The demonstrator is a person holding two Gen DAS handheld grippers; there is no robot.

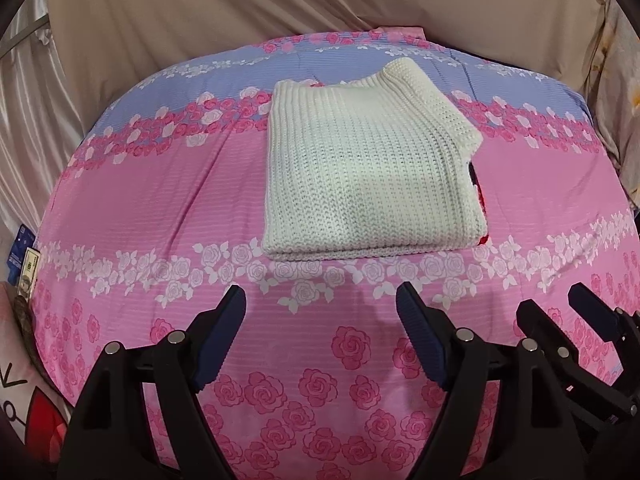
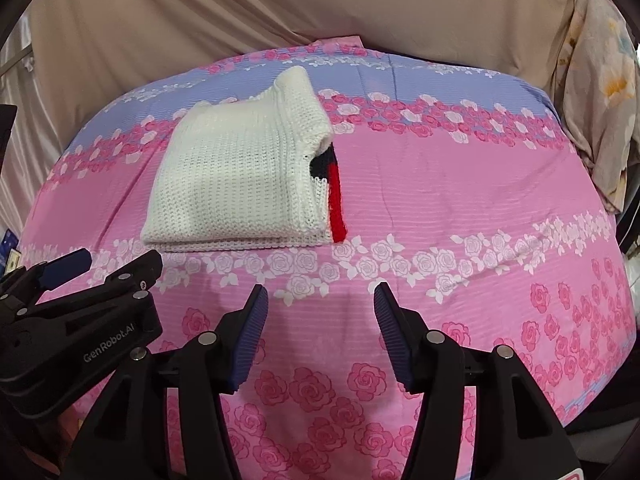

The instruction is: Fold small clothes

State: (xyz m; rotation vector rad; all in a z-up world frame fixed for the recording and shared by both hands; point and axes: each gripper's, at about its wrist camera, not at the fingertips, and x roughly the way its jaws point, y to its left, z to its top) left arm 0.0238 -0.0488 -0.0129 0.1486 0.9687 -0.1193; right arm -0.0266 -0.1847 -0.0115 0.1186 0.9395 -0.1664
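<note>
A small white knit sweater (image 1: pixel 368 168) lies folded into a thick rectangle on the pink rose-print bed cover (image 1: pixel 160 200). In the right wrist view the sweater (image 2: pixel 240 176) shows a red and black stripe (image 2: pixel 336 200) at its right edge. My left gripper (image 1: pixel 320 300) is open and empty, hovering over the cover just in front of the sweater. My right gripper (image 2: pixel 320 300) is open and empty, in front and to the right of the sweater. The right gripper also shows in the left wrist view (image 1: pixel 552 304), and the left gripper shows in the right wrist view (image 2: pixel 120 258).
Beige draped fabric (image 1: pixel 200 12) hangs behind the bed. A floral cloth (image 2: pixel 600 100) hangs at the far right. Small packets and a cartoon-print item (image 1: pixel 24 272) sit at the left edge of the bed.
</note>
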